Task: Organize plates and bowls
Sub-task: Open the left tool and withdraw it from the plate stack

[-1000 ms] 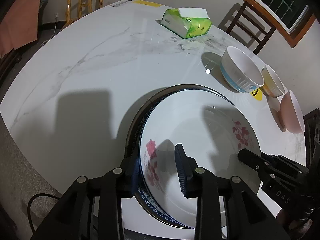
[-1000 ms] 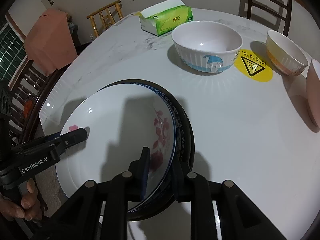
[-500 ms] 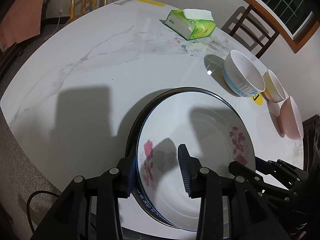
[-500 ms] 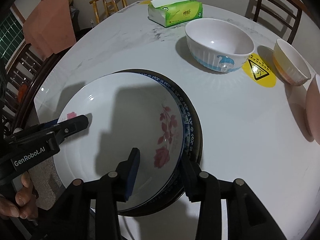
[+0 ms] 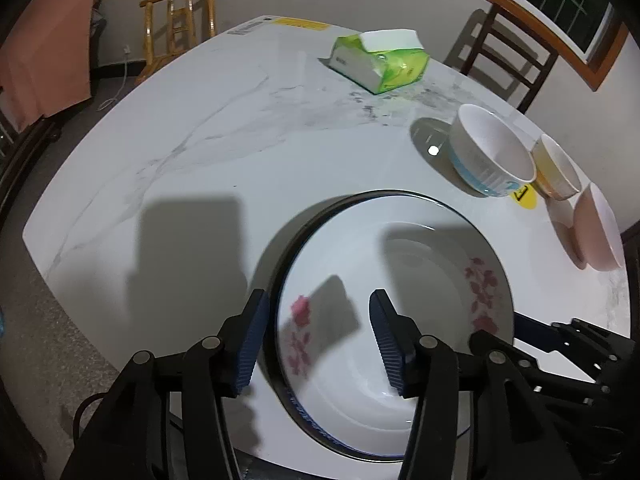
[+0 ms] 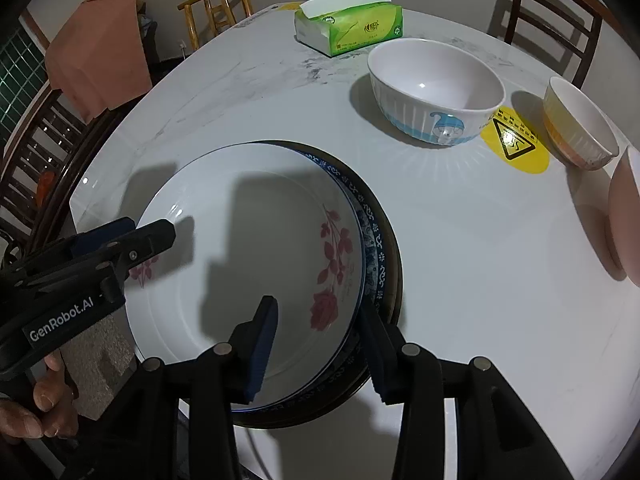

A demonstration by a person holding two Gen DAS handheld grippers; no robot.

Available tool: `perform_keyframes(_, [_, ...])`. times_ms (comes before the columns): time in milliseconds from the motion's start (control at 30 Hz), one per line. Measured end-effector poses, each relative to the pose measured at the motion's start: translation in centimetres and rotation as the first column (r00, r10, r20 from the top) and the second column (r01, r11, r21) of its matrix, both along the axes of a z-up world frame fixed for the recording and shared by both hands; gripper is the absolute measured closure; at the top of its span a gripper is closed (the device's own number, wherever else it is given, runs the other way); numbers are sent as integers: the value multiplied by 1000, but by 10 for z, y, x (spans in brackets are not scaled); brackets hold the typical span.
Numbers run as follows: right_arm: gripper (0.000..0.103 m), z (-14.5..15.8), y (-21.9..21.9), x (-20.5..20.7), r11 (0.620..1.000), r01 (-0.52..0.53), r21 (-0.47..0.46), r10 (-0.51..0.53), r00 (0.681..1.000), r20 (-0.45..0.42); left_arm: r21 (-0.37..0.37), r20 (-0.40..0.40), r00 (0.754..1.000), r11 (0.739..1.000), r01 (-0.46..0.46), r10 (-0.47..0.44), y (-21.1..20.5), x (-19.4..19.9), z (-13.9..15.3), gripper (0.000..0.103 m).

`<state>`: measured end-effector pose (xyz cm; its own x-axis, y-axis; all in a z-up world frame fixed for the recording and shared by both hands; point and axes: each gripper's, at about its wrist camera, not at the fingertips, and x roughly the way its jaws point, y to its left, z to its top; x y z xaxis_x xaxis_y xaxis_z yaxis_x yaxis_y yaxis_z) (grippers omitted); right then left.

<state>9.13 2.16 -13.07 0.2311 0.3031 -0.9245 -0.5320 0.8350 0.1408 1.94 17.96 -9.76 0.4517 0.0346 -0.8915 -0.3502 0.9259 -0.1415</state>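
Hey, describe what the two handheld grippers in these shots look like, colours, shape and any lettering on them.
Both are matte black, angular linkage frames with silver pivot pins. The left gripper and right gripper each carry two flat fingers faced with ribbed dark blue pads. Seen from the right wrist camera, the left gripper's side bears white lettering, GenRobot.AI. A bare hand grips its handle; no sleeve shows.

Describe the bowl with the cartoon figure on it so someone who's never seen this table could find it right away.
On the white marble table, look past the stack of plates toward the green tissue pack. Just in front of that pack stands the cartoon bowl, beside a yellow warning sticker. It is the widest bowl there, white and ribbed with a blue band, unlike the smaller orange-banded bowl and the pink bowl.
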Motion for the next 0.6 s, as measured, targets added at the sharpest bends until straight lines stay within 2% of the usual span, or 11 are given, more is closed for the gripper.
perform_keyframes(233, [61, 2, -8, -1, 1000, 2, 18, -2, 1000, 9, 67, 13, 1000, 998, 9, -10, -10, 0, 5, 52])
perform_keyframes(433, [61, 13, -21, -6, 999, 17, 35, -19, 998, 62, 119, 61, 998, 993, 25, -32, -23, 1, 16, 46])
perform_keyframes(600, [61, 20, -43, -7, 997, 70, 22, -72, 991, 116, 133, 76, 995, 989, 60, -71, -41, 6, 21, 44])
